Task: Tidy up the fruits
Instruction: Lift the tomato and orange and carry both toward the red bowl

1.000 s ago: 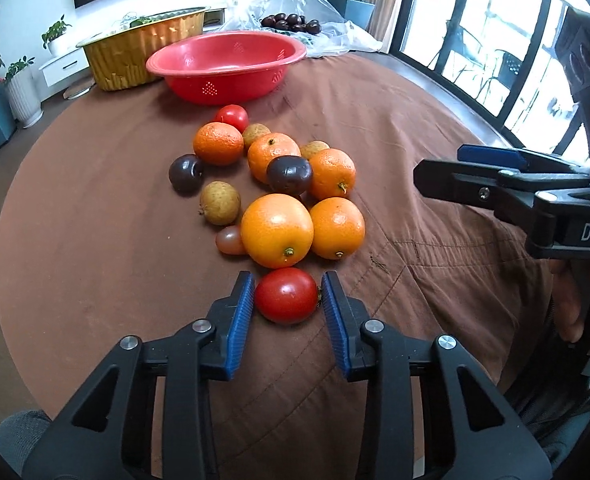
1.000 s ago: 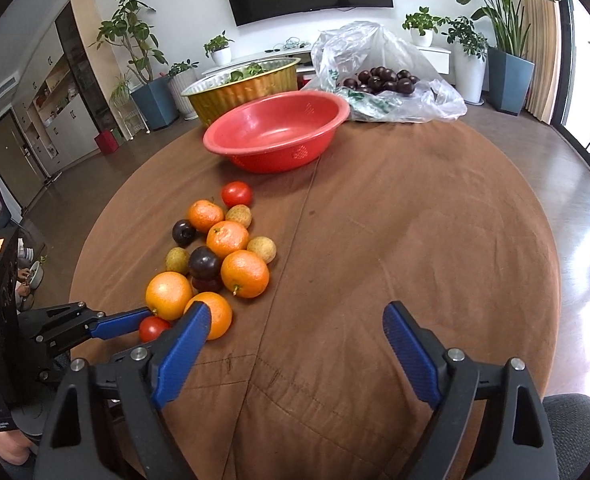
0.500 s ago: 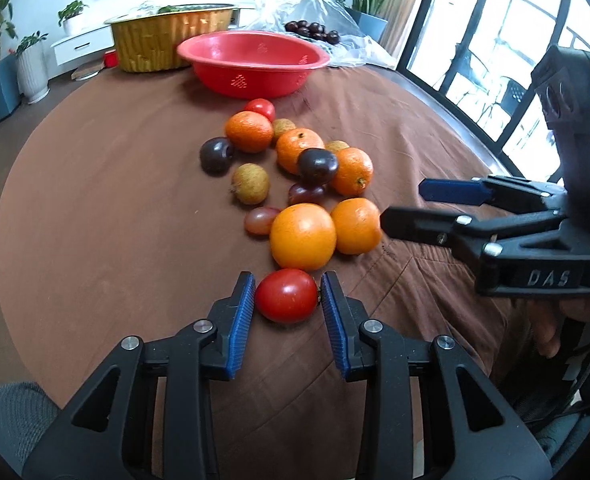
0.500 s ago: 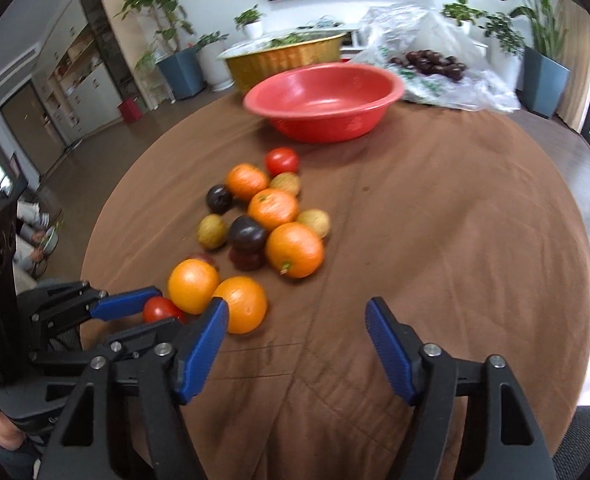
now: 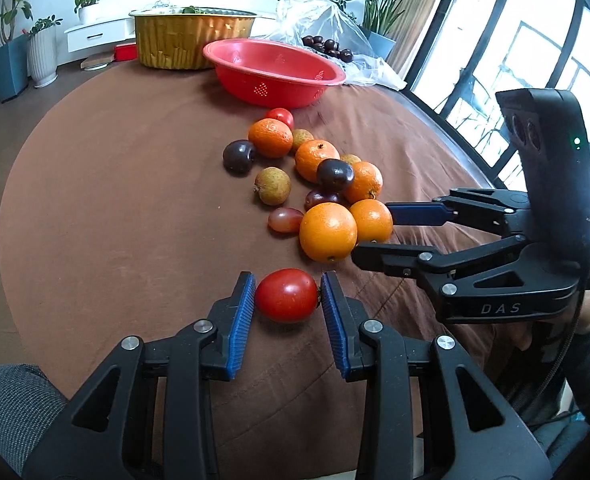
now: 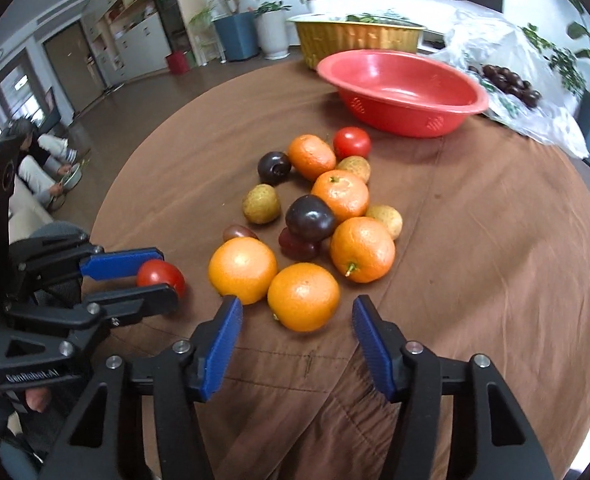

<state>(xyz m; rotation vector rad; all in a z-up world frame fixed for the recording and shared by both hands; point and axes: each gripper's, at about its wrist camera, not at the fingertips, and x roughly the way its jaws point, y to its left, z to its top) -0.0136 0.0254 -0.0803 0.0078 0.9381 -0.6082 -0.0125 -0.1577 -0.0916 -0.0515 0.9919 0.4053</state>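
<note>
Left gripper (image 5: 287, 295): blue pads pinching a round red tomato (image 5: 286, 295) just above the brown-clothed round desk (image 5: 115, 208).
Right gripper (image 6: 297, 322): jaws spread, just been closing, flanking the nearest smooth orange (image 6: 303, 297) without touching.
Remaining mixed fruit: clustered mid-desk.
Red plastic perforated bowl (image 6: 403, 90): beyond the cluster.

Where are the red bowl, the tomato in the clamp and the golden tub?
red bowl (image 5: 255, 89): left wrist view, outer wall.
tomato (image 5: 286, 295): left wrist view, middle of its skin.
golden tub (image 5: 183, 42): left wrist view, ribbed side.
</note>
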